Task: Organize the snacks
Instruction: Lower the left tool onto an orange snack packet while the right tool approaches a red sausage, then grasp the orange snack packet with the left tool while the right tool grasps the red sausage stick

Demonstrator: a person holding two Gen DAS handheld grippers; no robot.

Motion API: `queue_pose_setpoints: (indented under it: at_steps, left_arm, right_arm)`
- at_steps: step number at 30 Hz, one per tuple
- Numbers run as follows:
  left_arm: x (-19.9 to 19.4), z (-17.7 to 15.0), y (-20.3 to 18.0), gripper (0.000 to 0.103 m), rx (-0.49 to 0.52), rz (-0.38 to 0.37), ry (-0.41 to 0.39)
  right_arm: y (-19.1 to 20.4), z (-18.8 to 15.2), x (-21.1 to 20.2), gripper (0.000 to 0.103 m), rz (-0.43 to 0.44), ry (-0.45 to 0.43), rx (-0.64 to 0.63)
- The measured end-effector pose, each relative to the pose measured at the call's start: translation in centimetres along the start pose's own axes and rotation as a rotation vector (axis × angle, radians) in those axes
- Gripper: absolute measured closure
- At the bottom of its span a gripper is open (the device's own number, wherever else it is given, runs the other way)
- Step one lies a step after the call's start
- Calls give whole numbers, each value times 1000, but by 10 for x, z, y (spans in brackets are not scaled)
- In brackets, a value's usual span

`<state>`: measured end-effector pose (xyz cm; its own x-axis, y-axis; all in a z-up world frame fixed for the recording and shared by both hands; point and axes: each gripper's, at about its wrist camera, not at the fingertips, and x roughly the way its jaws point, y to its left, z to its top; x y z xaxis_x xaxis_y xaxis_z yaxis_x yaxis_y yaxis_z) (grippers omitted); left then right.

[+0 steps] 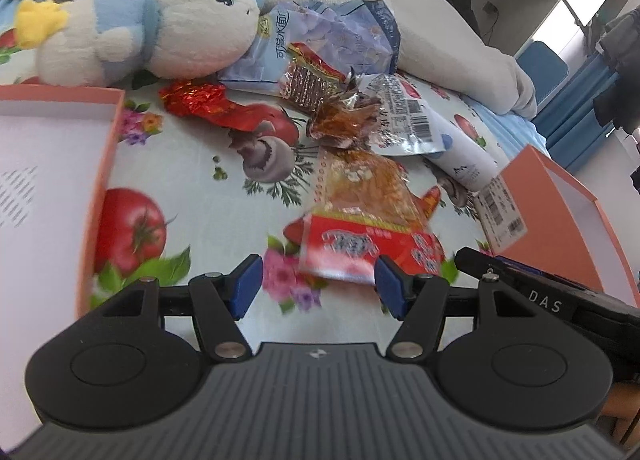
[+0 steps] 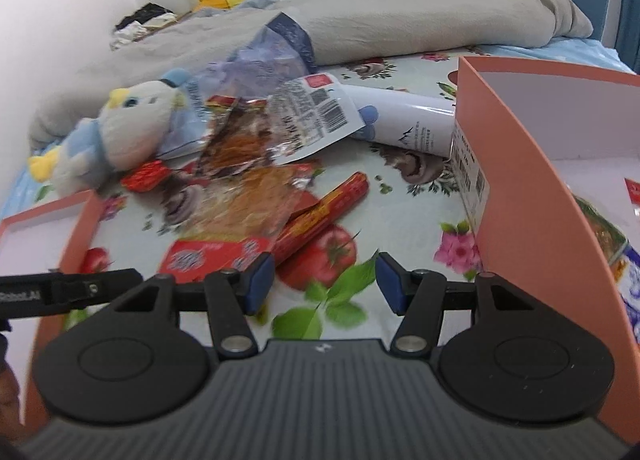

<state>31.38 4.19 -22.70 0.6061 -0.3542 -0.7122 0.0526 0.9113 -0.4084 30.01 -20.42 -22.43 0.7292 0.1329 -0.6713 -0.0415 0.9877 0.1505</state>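
Observation:
A heap of snacks lies on the flowered cloth. Nearest is a red and orange packet (image 1: 368,228), whose near edge reaches my left gripper (image 1: 319,286) by its right-hand pad (image 1: 390,288). That gripper is open and its pads do not press the packet. Behind lie a brown packet (image 1: 344,116), a red foil wrapper (image 1: 200,100), a white barcoded packet (image 1: 404,116) and a blue-lilac bag (image 1: 332,36). My right gripper (image 2: 325,284) stands open over bare cloth, with a red sausage stick (image 2: 324,216) and the red and orange packet (image 2: 224,244) just ahead to its left.
An orange box (image 1: 104,148) stands at the left and another orange box (image 2: 520,180) at the right, with packets inside it. A plush toy (image 1: 160,28) lies behind the heap, a white bottle (image 2: 408,116) beside the right box. A grey blanket (image 2: 400,20) bounds the far side.

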Motion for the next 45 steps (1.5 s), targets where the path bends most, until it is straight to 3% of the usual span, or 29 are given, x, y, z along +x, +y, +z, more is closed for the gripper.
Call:
queue_pose_setpoints:
  at_steps: [6,12,18,24,26,29,33,36,43,45]
  left_arm:
    - [32,23,7,35,-9,-34,13]
    - [57,42,11,18,-4,-26,25]
    - [75,53,16,18,-25,-123,34]
    - [89,66,10,17,54,-143,48]
    - [94,71,6,12,85,-143,55]
    - [102,74,-3,9,147,-134,76]
    - [112,77,-18,6,208,-114,91]
    - [116,76,-29,6,274,-63,74]
    - [127,75,-43,6,328,-41,80]
    - [130,75,-47,10,338,-16,74]
  right_arm:
    - [-3,6,31,45,-32,21,-4]
    - [-6,17,40,44,53,18,79]
    - [-2,19,58,44,75,79,117]
    - [13,21,68,42,63,110,8]
    - [19,20,69,43,59,115,-36]
    - [23,20,70,50,48,112,-67]
    - [21,21,70,67,51,114,-63]
    - [19,22,68,77,45,118,-59]
    - [11,18,62,78,32,118,-58]
    - [10,17,61,78,31,118,-58]
